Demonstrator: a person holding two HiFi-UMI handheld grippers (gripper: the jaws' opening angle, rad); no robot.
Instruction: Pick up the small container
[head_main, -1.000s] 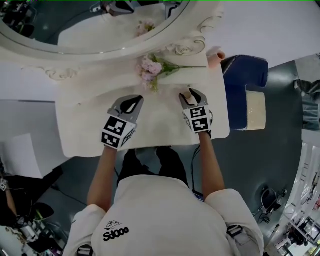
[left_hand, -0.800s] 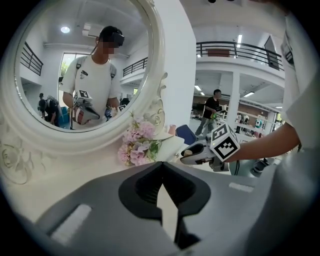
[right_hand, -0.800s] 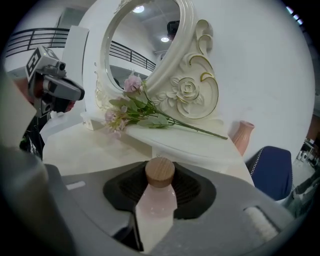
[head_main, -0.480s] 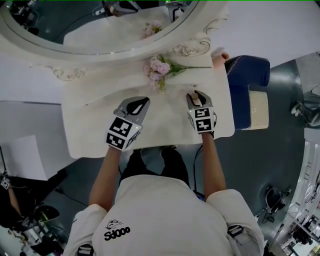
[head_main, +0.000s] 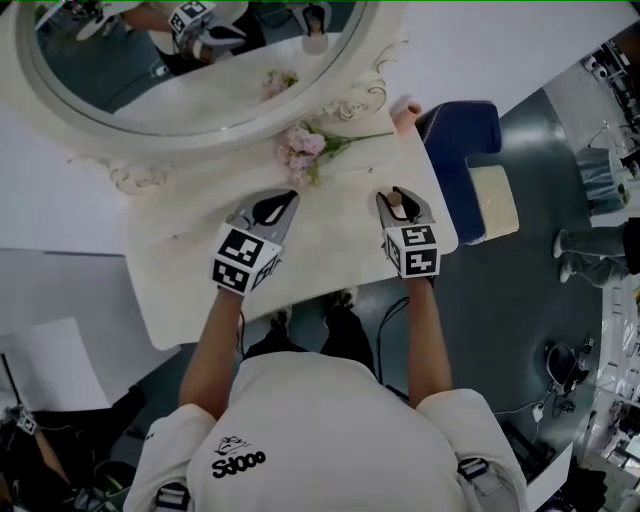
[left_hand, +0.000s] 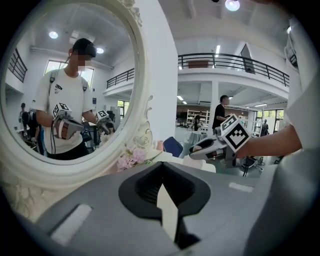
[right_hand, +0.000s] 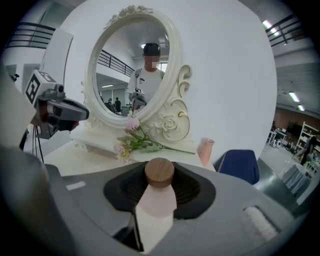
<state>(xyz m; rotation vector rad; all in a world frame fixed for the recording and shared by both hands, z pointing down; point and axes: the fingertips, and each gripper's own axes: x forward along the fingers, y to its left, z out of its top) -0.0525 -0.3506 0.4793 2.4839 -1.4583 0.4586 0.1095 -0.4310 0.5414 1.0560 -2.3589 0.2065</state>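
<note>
The right gripper (head_main: 400, 197) is clenched on the small container (right_hand: 159, 176), a pale pink bottle with a round wooden cap that stands up between the jaws, in front of the mirror (head_main: 230, 125) and toward its right end. The left gripper (head_main: 270, 207) is closed on nothing, also in front of the mirror, toward its left. Pink flowers (head_main: 303, 150) lie at the mirror's foot on the white table (head_main: 330, 255). A pink vase (right_hand: 205, 151) stands right of the mirror, a blue chair (head_main: 465, 140) beyond it.
</note>
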